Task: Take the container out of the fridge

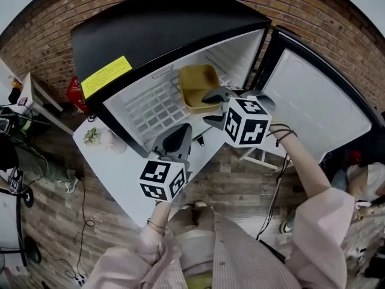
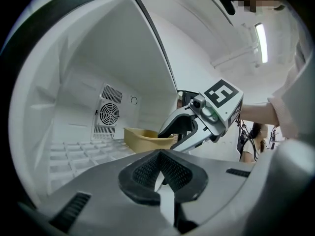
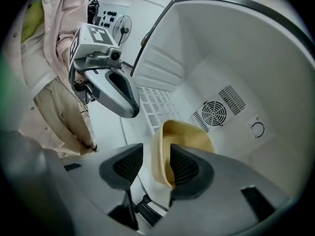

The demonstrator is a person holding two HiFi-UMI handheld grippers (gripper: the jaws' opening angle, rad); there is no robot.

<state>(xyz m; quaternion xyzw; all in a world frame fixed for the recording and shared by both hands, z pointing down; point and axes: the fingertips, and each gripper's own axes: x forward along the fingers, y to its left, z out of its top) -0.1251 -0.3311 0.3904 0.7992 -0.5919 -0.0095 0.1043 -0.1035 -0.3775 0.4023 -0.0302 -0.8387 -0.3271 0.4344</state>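
Observation:
A tan open container (image 1: pixel 195 86) sits on the white shelf (image 1: pixel 150 104) inside the open fridge (image 1: pixel 150 35). My right gripper (image 1: pixel 212 108) is open at the container's near side. In the right gripper view its jaws straddle the container's (image 3: pixel 189 134) near wall, one pad inside and one outside with a small gap, so the right gripper (image 3: pixel 156 167) has not closed. My left gripper (image 1: pixel 177 138) hangs shut and empty in front of the fridge, below the shelf's edge. From the left gripper (image 2: pixel 160 173) view, the container (image 2: pixel 140 136) stands to the right of the fan grille (image 2: pixel 107 114).
The fridge door (image 1: pixel 313 95) stands swung open to the right. A white table (image 1: pixel 114 167) with a small plant (image 1: pixel 91 135) is at the fridge's left. Cables lie on the wooden floor (image 1: pixel 66 215). Another person (image 2: pixel 253 141) stands in the background.

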